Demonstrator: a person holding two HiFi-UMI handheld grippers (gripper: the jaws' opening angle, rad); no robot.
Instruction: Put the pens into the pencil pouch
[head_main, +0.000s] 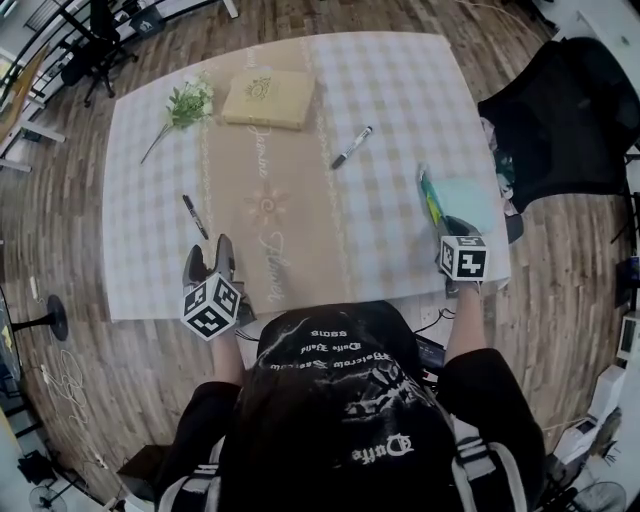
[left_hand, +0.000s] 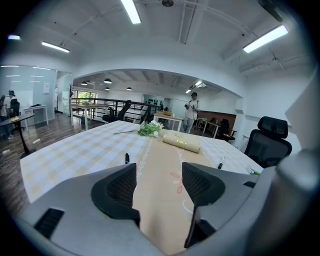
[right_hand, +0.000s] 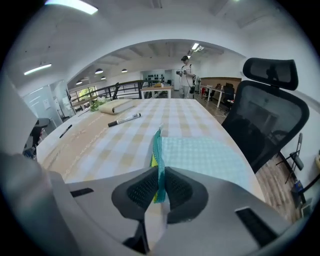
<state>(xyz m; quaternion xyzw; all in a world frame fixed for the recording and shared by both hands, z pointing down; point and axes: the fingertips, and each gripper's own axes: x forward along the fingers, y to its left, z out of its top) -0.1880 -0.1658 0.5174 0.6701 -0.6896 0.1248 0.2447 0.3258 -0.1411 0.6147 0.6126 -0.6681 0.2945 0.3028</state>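
Currently in hand: pinning the pencil pouch (head_main: 462, 198) so it can be opened; both pens lie out on the cloth.
Right gripper (right_hand: 160, 189): my jaws are closed on the pouch's near edge, with its teal-and-yellow strip pinched upright between the pads.
Left gripper (left_hand: 157, 182): my jaws stand apart with nothing between them, poised above the near end of the runner (head_main: 270, 200).
Pouch: flat on the checked cloth, well to the right of the runner.
First pen (head_main: 195, 216): just left of the runner, near my left gripper.
Second pen (head_main: 352, 147): just right of the runner, farther up it than the pouch.
Box (head_main: 267, 98): on the runner's far end.
Flower sprig (head_main: 187, 103): left of the runner's far end.
Next move, as I judge it: keep my right grip firm, get the pouch's mouth open, then send my left jaws to the first pen, closing across its barrel.
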